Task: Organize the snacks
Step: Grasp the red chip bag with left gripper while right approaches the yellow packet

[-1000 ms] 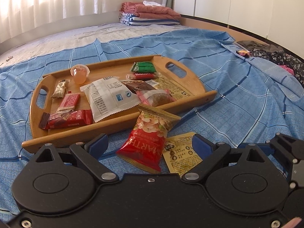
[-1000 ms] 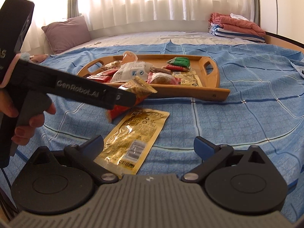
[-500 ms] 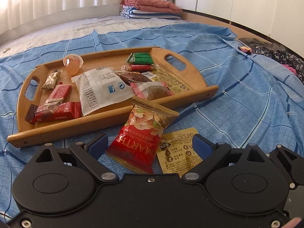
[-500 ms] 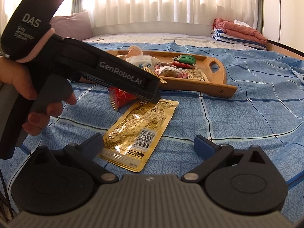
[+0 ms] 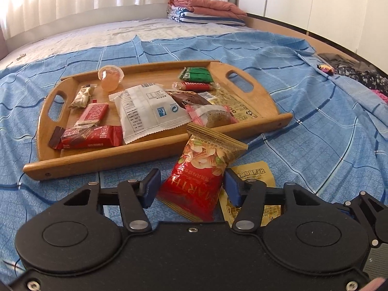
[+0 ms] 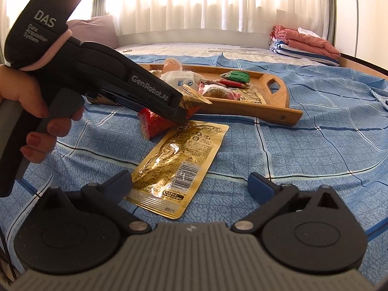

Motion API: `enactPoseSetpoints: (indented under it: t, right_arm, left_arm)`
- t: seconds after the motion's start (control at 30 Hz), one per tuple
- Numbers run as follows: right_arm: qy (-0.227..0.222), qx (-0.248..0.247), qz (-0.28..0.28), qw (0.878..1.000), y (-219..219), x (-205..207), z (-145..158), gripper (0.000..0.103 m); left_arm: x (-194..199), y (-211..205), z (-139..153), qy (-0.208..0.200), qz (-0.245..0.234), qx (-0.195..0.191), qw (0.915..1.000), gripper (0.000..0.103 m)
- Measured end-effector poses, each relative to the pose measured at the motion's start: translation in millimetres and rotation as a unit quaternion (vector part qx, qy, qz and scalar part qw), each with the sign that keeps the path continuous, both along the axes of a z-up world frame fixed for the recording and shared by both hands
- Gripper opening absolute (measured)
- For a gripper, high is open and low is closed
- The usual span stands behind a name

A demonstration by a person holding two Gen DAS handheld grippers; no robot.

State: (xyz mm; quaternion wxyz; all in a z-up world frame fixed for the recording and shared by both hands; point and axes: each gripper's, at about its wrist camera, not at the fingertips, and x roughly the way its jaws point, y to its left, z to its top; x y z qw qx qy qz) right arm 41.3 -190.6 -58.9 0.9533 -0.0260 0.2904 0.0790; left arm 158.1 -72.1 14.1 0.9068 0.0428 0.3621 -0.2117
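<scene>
left gripper [image 5: 191, 188]: narrowed around red nut packet [image 5: 198, 169], positioned for transfer to wooden tray [image 5: 155, 150]; right gripper [image 6: 190, 184]: spread wide above yellow pouch [image 6: 177, 167]

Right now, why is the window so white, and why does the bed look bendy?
Right wrist view: sun floods through the curtains, washing them out, and glints off the yellow packet. Left wrist view: the fisheye lens curves the bed edge and the wooden tray; its picture is sharp.
</scene>
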Motion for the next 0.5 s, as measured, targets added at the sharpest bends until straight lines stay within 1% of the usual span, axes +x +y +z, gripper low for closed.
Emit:
enactPoseSetpoints:
  t: [0.1,0.2,0.3,0.4,0.5]
  right_arm:
    - [0.001,0.000,0.000,1.000,0.0,-0.1,0.2,0.103]
    - [0.007,0.002,-0.002,1.000,0.0,1.3,1.6,0.103]
    - [0.018,0.004,-0.009,1.000,1.2,4.5,3.6,0.103]
    - [0.017,0.001,-0.016,1.000,4.0,3.3,2.9,0.103]
    - [0.019,0.004,-0.022,1.000,4.5,2.2,3.5,0.103]
  left_arm:
    - [-6.2,6.6,4.0,0.000,0.009,-0.010,0.9999,0.050]
    - [-14.2,13.5,8.5,-0.008,0.022,-0.011,0.9997,0.049]
    - [-21.7,21.0,12.1,-0.014,0.042,-0.011,0.9989,0.048]
    - [-28.1,29.8,13.5,-0.008,0.067,-0.020,0.9975,0.047]
    - [-35.8,36.5,16.1,-0.016,0.082,-0.022,0.9963,0.047]
